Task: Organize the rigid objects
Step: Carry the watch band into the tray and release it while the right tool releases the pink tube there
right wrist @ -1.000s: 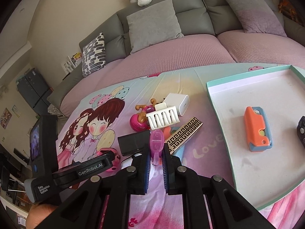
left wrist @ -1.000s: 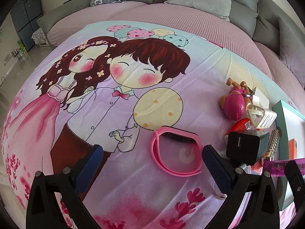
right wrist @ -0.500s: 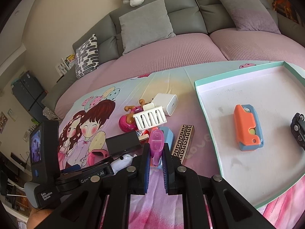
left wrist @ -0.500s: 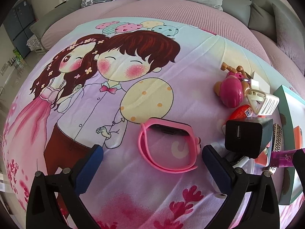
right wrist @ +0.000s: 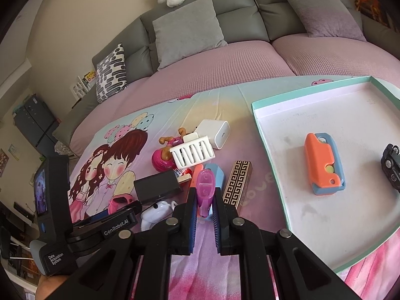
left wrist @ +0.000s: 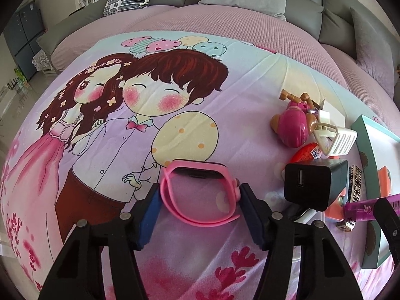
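A pink wristband (left wrist: 200,197) lies flat on the cartoon-print sheet between the fingers of my left gripper (left wrist: 201,206). Its jaws are closing; the blue pads stand right at the band's two sides and the band is not squeezed. My right gripper (right wrist: 203,200) is shut on a purple lighter (right wrist: 205,187), held just above the pile of small objects. In the left wrist view the lighter (left wrist: 362,206) shows at the right edge. The teal-rimmed white tray (right wrist: 265,130) sits to the right, holding an orange-and-blue toy (right wrist: 322,162) and a black toy car (right wrist: 390,167).
The pile holds a black charger (left wrist: 315,182), a white charger (right wrist: 215,132), a white slotted rack (right wrist: 192,151), a pink toy figure (left wrist: 292,127), a red egg (left wrist: 306,152) and a black-gold patterned box (right wrist: 237,185). A sofa with cushions lies behind.
My left gripper has moved in over the pink wristband and its jaws have narrowed from wide open to the band's sides. The right gripper keeps the lighter and has hardly moved.
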Available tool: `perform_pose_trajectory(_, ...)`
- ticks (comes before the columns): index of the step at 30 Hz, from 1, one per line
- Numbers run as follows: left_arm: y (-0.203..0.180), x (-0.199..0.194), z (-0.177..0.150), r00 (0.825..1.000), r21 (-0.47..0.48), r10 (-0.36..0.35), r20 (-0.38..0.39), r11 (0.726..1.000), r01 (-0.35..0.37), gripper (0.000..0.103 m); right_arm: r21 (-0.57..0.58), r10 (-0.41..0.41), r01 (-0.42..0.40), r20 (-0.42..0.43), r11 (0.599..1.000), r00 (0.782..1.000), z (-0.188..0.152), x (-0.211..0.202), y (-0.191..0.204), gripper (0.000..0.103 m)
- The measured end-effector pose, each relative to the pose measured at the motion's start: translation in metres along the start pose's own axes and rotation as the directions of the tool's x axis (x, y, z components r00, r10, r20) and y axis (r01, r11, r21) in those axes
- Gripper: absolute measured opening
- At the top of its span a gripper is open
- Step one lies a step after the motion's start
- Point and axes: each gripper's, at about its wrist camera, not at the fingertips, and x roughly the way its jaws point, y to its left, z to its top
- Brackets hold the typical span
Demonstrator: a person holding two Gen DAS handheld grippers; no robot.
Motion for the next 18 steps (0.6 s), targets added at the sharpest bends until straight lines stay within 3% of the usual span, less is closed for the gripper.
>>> perform_pose_trajectory(10, 0.007, -0.03, 0.008, 0.997, -0.039, -0.008, 0.083, 0.999, 0.012, 0.064, 0.027, 0.016, -0.018, 0.072, 0.999, 0.997, 0.01, -0.024, -0.009, 0.012)
perform_pose_trajectory(18, -0.029, -0.061, 0.013, 0.987, 0.046, -0.053, 0.154, 0.998, 0.047, 0.064, 0.097, -0.042, 0.026, 0.159, 0.995, 0.986, 0.027, -0.053, -0.045, 0.012)
